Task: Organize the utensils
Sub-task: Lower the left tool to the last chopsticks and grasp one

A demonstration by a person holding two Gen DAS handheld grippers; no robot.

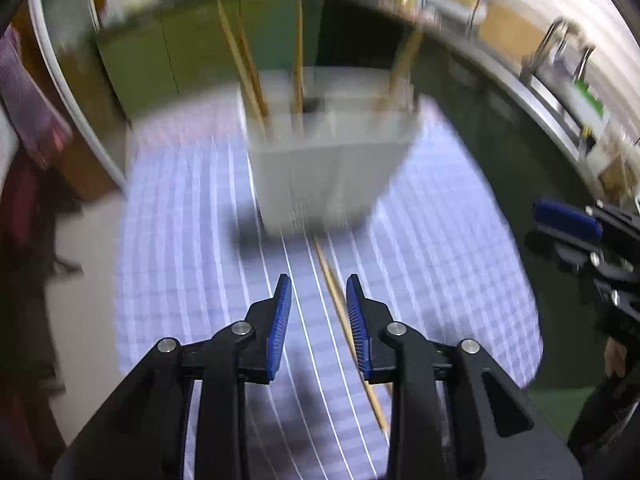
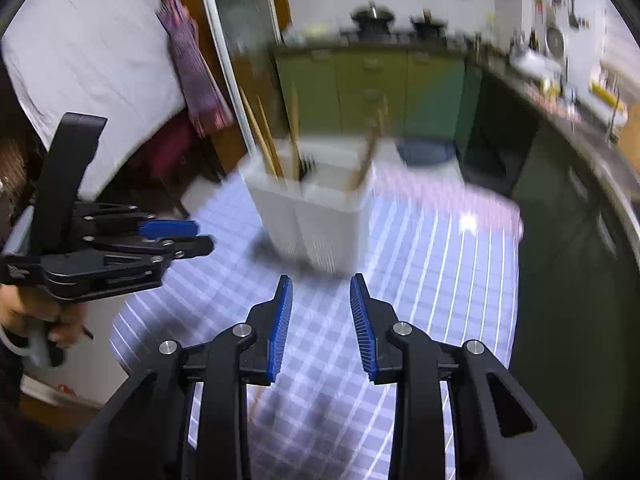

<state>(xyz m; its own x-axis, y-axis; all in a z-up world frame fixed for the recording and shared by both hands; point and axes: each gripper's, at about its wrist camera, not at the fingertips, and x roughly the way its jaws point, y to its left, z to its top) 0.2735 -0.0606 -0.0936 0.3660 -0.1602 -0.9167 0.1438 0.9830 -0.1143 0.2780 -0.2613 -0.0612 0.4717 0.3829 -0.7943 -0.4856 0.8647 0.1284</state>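
Observation:
A white utensil holder stands on a checked tablecloth and holds several wooden chopsticks upright; it also shows in the right wrist view. One loose wooden chopstick lies on the cloth, running from the holder toward my left gripper, whose open, empty jaws hover above it. My right gripper is open and empty, just in front of the holder. The right gripper also shows at the right edge of the left wrist view, the left gripper at the left of the right wrist view.
Green kitchen cabinets with pots on top stand behind the table. A counter with a sink runs along the right. A purple cloth hangs by a door frame on the left. The views are motion-blurred.

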